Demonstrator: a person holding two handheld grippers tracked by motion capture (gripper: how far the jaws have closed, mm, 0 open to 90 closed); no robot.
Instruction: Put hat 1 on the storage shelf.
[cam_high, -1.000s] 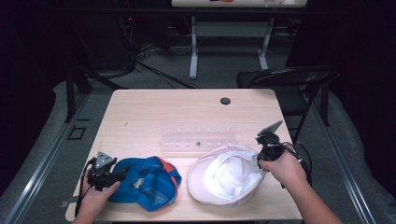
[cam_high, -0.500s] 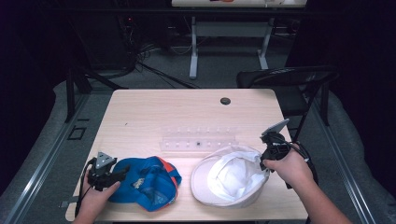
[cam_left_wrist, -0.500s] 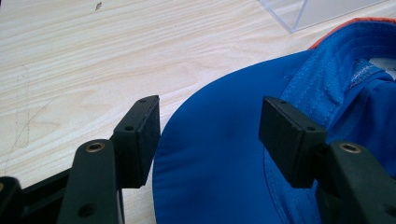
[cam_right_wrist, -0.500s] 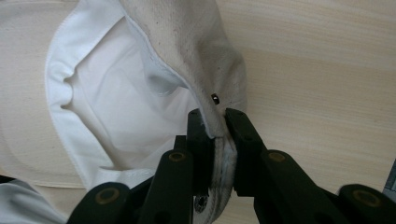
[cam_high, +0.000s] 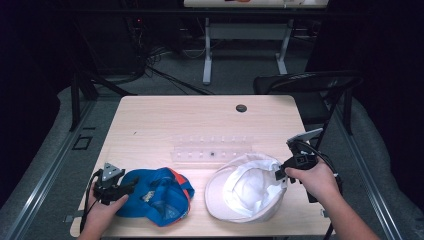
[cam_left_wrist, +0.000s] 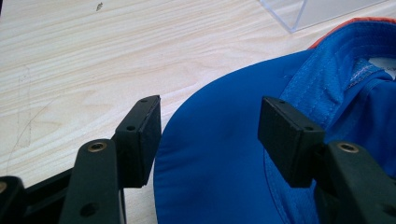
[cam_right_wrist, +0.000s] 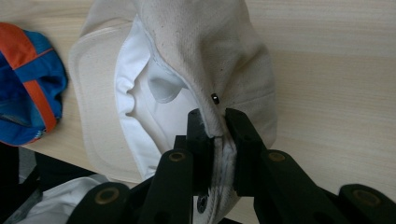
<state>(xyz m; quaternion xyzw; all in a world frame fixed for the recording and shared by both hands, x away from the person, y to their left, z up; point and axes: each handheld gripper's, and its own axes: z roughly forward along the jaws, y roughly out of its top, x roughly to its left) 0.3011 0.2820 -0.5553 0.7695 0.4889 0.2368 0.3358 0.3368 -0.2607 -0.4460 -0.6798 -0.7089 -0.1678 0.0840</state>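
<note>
A white cap (cam_high: 245, 190) lies open side up at the front right of the wooden table (cam_high: 200, 120). My right gripper (cam_high: 280, 173) is shut on its right rim; in the right gripper view the right gripper (cam_right_wrist: 219, 133) pinches the cream fabric of the white cap (cam_right_wrist: 205, 51) and lifts that edge. At the front left lies a blue cap (cam_high: 157, 192) with orange trim. My left gripper (cam_high: 131, 185) stands open at its brim. In the left gripper view the blue cap's brim (cam_left_wrist: 219, 154) lies between the left gripper's (cam_left_wrist: 212, 137) spread jaws, untouched by the pads.
A clear plastic tray (cam_high: 212, 150) sits across the table's middle, just behind both caps. A small black round cap (cam_high: 241, 108) marks the far side. A black chair (cam_high: 310, 85) stands beyond the right corner. The caps lie close to the near edge.
My right gripper has moved right and slightly up with the white cap's rim, dragging the cap a little to the right. The left gripper and blue cap have stayed put.
</note>
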